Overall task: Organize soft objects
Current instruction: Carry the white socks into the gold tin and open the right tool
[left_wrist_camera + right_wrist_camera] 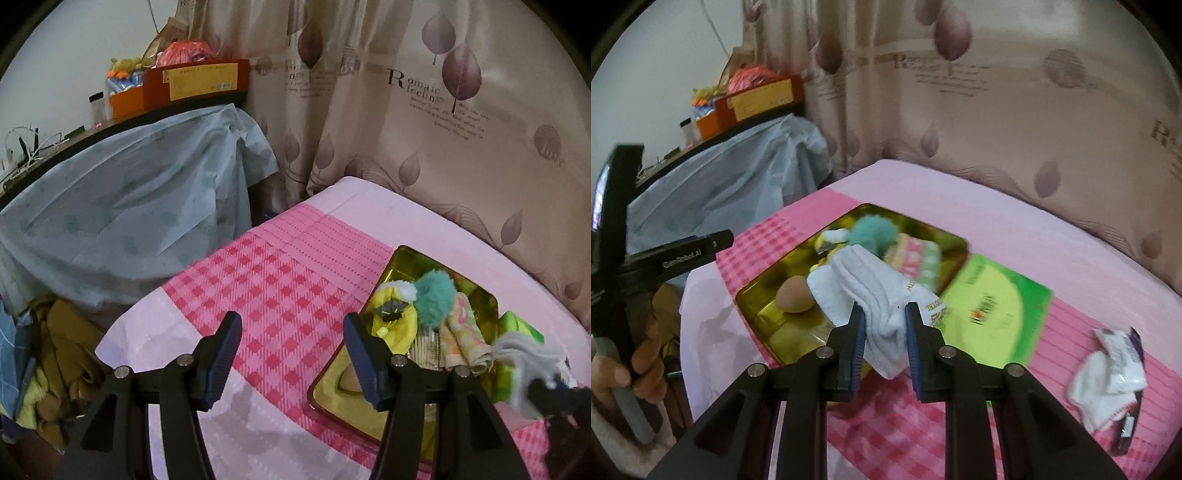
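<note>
Right now the right gripper (884, 325) is clamped on a folded white towel (875, 295), its two fingers pinching the near end while the rest of the cloth droops forward over the near part of the gold tin (761, 306). The tin sits on the pink checked bedspread (886, 435), with its green lid (993, 306) lying flat just beside it on the right. Inside the tin there is already a brown egg-shaped sponge (792, 295), a teal pompom (873, 230), a yellow soft toy (391, 314) and a folded floral cloth (916, 258) toward the far end.

The left gripper (291, 354) hangs above the bedspread to the left of the tin, jaws wide and holding nothing.

To do this step well, I judge the towel should go down in the bare stretch of tin between the sponge and the near wall, low enough that the hanging end touches the bottom before the grip lets go. Otherwise the loose end may flop over the rim or unfold. Keeping clear of the sponge matters too, since it looks light enough to roll. A crumpled white cloth with a wrapper (1108, 373) lies well apart at the right, probably waiting its turn.
</note>
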`<state>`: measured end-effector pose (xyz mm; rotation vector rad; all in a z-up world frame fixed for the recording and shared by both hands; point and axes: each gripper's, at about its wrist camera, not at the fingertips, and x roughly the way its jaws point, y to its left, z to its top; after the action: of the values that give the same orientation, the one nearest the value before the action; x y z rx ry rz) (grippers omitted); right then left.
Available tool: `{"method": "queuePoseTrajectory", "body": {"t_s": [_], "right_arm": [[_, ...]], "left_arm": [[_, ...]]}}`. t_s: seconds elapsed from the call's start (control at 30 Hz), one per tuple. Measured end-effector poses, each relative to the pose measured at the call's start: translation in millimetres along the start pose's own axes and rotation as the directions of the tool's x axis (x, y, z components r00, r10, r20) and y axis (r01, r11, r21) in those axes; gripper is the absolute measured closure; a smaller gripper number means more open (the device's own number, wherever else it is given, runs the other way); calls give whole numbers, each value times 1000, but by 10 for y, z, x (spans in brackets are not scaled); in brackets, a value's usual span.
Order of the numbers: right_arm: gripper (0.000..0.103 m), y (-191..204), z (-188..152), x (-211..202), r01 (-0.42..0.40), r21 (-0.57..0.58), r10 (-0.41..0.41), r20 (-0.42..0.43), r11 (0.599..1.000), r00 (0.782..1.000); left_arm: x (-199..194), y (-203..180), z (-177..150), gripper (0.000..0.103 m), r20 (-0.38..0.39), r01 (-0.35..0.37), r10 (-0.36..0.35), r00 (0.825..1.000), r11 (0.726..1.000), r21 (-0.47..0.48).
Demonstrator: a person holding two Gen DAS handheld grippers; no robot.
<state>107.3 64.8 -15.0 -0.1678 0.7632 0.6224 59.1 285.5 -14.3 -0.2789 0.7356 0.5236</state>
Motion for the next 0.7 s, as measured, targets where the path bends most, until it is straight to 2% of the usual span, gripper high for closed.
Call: {"method": "queuePoseTrajectory", "body": {"t_s": [0.17, 0.43, 0.63, 0.7], "right_arm": [[84, 166, 30, 238, -12, -25, 11, -35, 1000, 999], [83, 303, -44, 573, -4, -73, -4, -105, 997, 994], [79, 292, -98, 623, -6, -75, -4, -124, 997, 992], [74, 302, -108, 627, -12, -74, 2, -133, 997, 991]], "left_arm": [[-43, -15, -6, 45, 18, 7, -7, 1000, 1000, -2], [0, -6, -1, 45, -5, 17, -17, 1000, 1000, -8], [11, -13, 0, 45, -10, 17, -17, 1000, 1000, -5], [16, -14, -3, 45, -10, 15, -16, 1000, 1000, -5]]}}
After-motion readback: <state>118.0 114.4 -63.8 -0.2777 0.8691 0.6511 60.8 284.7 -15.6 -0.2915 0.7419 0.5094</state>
